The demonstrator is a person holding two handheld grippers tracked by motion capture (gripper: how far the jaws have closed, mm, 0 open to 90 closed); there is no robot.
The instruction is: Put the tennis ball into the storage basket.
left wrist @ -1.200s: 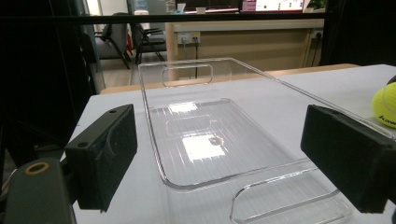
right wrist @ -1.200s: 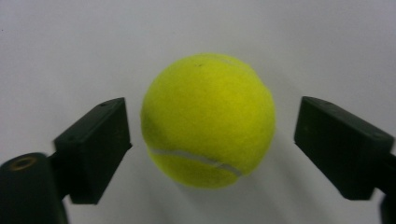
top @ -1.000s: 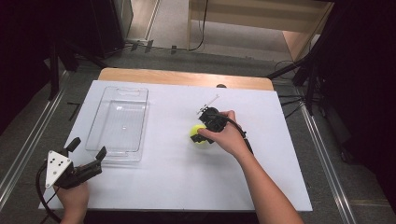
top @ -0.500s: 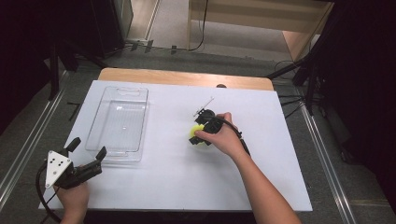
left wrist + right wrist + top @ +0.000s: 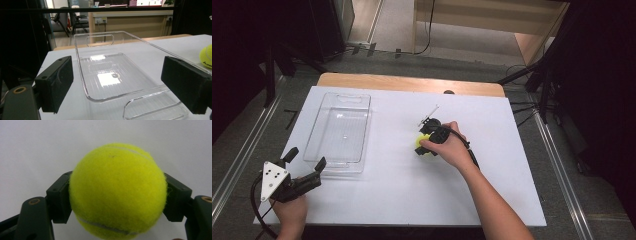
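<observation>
A yellow tennis ball sits between the two black jaws of my right gripper, which press on its sides. In the high view the ball shows under that hand near the middle of the white table, with the right gripper shut on it. My left gripper rests at the near left corner, open and holding nothing. In the left gripper view its jaws frame a clear plastic tray, and the ball peeks in at the right edge.
The clear tray lies on the left part of the white table and holds nothing. A wooden strip runs along the far edge. Dark stands and cables ring the table.
My right gripper has shifted slightly left and toward me with the ball. The left gripper has stayed where it was.
</observation>
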